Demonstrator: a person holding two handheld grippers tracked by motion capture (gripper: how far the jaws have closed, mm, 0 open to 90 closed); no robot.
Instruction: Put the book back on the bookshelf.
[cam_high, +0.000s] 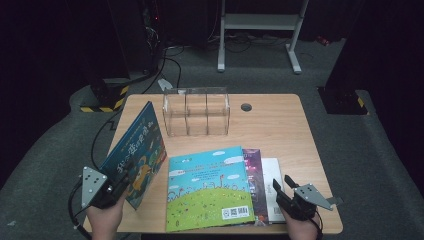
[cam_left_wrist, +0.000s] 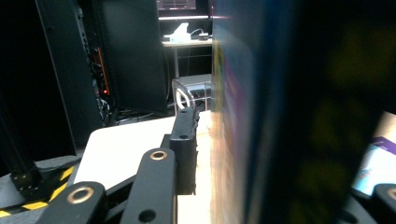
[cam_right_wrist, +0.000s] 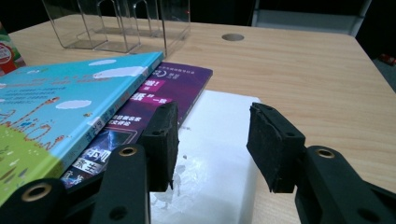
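High view showed the left tongs (cam_high: 120, 181) at seven o'clock pinching a dark blue picture book (cam_high: 136, 150), tilted up on the bench (cam_high: 280, 125). The clear organizer (cam_high: 196, 112) at twelve o'clock stood empty, so filing looked barely begun; the stack of books (cam_high: 220, 187) lay untouched.

Left gripper view showed the dark blue picture book's edge between its jaws, nearly upright; whether the pads pressed it I could not tell.

Right gripper view showed the right tongs (cam_right_wrist: 212, 140) spread, gripping nothing, above a white book (cam_right_wrist: 219, 154) beside a purple book (cam_right_wrist: 154, 100).
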